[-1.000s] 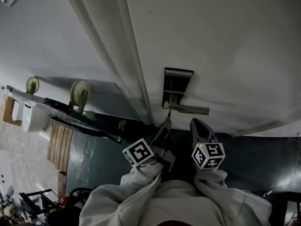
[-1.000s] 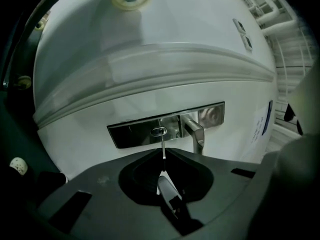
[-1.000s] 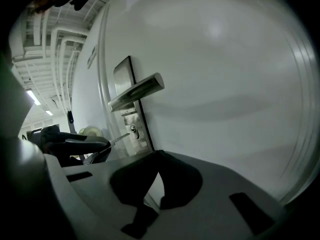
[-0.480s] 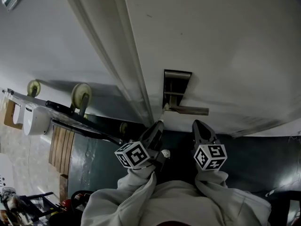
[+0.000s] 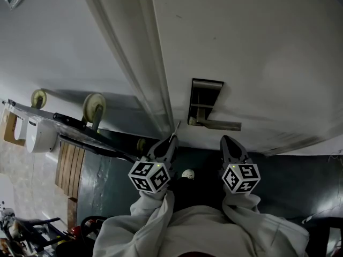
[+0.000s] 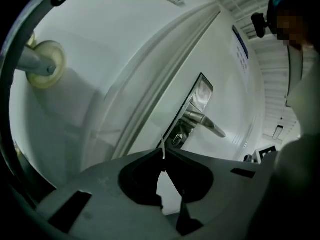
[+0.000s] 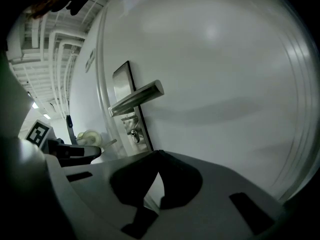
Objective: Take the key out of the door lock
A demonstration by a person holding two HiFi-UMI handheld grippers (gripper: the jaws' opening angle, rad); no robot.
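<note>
Now your left gripper (image 6: 163,154) clenches the key (image 6: 163,148) in its jaws, just clear of the door lock (image 6: 177,137). Your right gripper (image 7: 159,152) hovers, jaws together, empty.

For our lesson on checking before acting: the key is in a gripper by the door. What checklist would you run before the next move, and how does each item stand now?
1. Key pinched in the left gripper: ok.
2. Key clear of the lock, with a gap between them: ok.
3. How much of the key is gripped: cannot tell, only a thin edge shows.
4. Right gripper shut, empty, apart from the handle: ok.
5. Door latched: cannot tell.
</note>
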